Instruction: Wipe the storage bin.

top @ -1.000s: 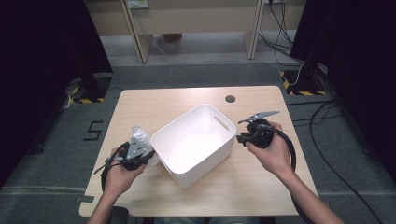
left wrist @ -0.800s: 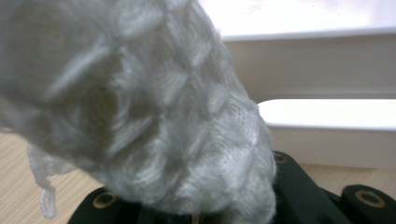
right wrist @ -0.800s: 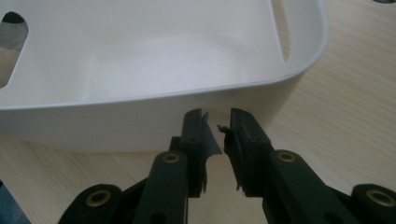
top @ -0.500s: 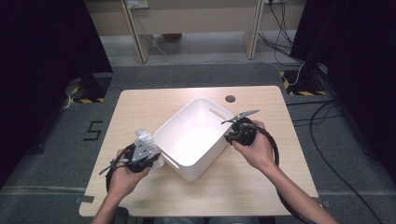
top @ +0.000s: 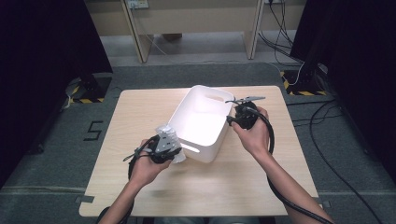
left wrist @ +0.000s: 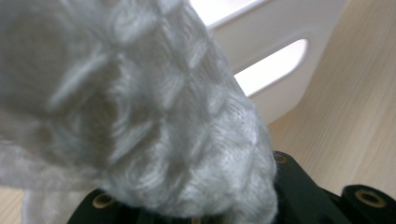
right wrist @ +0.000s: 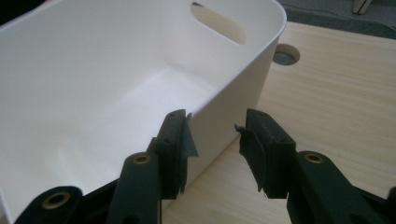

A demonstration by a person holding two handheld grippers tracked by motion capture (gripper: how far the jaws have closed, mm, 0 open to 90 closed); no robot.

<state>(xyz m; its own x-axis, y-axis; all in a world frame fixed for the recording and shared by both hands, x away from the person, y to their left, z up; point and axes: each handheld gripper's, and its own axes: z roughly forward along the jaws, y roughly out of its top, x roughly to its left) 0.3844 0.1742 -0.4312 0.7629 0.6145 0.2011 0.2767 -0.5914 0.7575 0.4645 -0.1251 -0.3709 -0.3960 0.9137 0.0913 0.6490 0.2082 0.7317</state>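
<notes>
A white plastic bin (top: 201, 122) with handle slots stands mid-table. My left gripper (top: 169, 145) is at its near-left corner, shut on a white knitted cloth (top: 166, 133). That cloth (left wrist: 140, 116) hangs blurred right before the left gripper view's camera and hides the jaws, with the bin's slotted wall (left wrist: 280, 60) just behind it. My right gripper (top: 230, 119) is at the bin's right wall. Its jaws have just been opening and now straddle the bin's rim (right wrist: 210, 109) with a gap at the outer pad (right wrist: 254, 140), open (right wrist: 212, 127).
The light wooden table (top: 140, 112) has a round cable hole (right wrist: 285, 55) beyond the bin's far right corner. Bare tabletop lies left and near of the bin. Wooden frame legs (top: 135, 42) stand behind the table, and cables (top: 327, 121) run over the floor at right.
The bin has turned and shifted away from the near edge. My left gripper has moved right with the cloth to the bin's corner. The right gripper has moved left, and its jaws have opened.
</notes>
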